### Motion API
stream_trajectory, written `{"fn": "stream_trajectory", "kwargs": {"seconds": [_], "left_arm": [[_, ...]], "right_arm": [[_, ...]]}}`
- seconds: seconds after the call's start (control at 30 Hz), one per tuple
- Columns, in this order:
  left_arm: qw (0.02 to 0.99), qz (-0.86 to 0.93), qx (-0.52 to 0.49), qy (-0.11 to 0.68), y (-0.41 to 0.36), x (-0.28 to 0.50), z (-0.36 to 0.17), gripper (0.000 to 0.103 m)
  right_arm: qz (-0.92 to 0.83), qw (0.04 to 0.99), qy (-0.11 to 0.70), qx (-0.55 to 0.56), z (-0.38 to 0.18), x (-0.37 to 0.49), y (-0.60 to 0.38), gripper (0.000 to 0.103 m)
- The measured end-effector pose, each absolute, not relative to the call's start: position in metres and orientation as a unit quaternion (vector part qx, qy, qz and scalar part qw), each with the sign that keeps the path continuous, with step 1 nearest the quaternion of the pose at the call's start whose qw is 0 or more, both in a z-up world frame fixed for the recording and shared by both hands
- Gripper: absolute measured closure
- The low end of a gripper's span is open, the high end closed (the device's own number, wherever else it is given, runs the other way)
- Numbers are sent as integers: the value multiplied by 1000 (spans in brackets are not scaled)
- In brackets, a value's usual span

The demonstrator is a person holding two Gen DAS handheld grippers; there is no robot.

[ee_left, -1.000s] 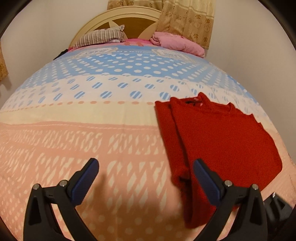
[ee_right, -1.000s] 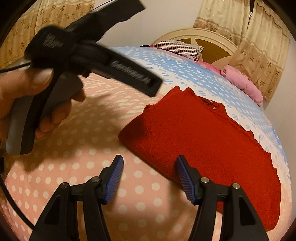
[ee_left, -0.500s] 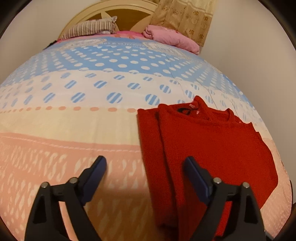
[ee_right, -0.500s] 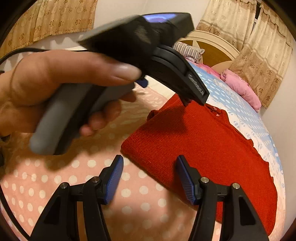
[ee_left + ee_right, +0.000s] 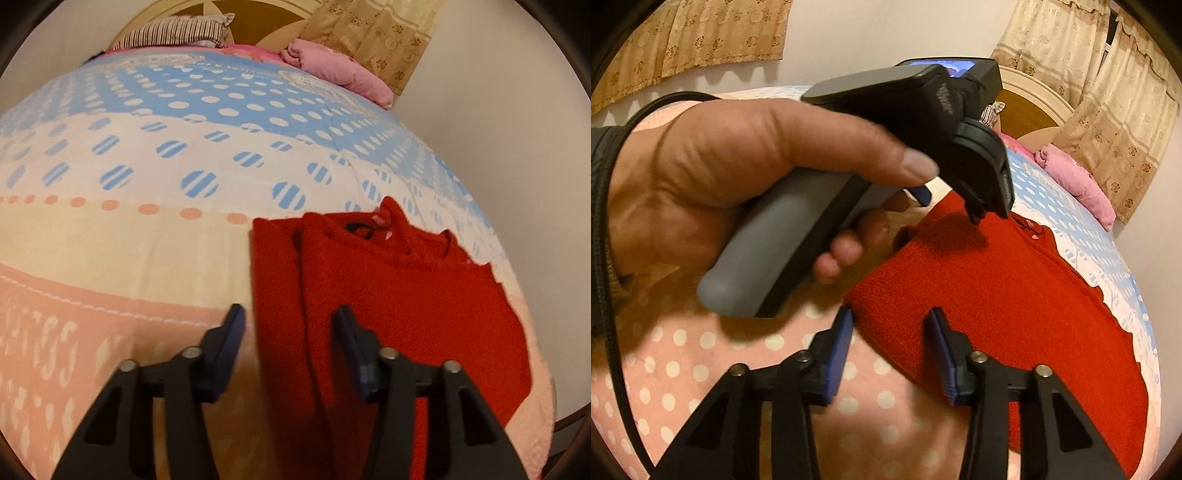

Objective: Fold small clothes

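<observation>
A red knitted sweater [image 5: 406, 295] lies flat on the bed, its left side folded inward, its neck pointing at the headboard. My left gripper [image 5: 290, 326] hovers low over that folded left edge. Its jaws are closing with the strip of cloth between them, and the pads stand clear of it. In the right wrist view the sweater's [image 5: 1015, 302] near corner sits between the fingers of my right gripper [image 5: 890, 326]. Those jaws are closing too, with a gap still showing. A hand [image 5: 738, 177] holds the left tool over the sweater's far left side.
The bedspread [image 5: 147, 240] is pink, cream and blue with dots. A striped pillow [image 5: 177, 31] and a pink pillow [image 5: 340, 70] lie by the headboard. The wall and the bed's edge run close along the sweater's right side. A black cable [image 5: 605, 258] hangs at the left.
The left gripper has moved right and down over the sweater's folded edge, and its jaws have narrowed a lot. The right gripper's jaws have narrowed around the near corner.
</observation>
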State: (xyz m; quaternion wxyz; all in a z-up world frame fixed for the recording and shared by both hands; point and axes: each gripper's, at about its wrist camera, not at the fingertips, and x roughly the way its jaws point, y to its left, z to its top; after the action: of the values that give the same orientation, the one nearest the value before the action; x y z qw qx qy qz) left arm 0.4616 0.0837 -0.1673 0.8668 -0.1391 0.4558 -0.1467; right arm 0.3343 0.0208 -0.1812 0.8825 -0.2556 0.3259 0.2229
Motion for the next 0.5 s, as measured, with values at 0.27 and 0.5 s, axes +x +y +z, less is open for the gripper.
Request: {"fn": "stream_trajectory", "kwargs": {"seconds": [0.27,0.5], "left_arm": [[860,-152,-152,463,79,467,-167,85],[848,-145,-188,473,85,470,-162,90]], "right_arm": [[240,886,333,-215,-176,339,8,93],[258,898,320,-156,-156,339,-11,96]]}}
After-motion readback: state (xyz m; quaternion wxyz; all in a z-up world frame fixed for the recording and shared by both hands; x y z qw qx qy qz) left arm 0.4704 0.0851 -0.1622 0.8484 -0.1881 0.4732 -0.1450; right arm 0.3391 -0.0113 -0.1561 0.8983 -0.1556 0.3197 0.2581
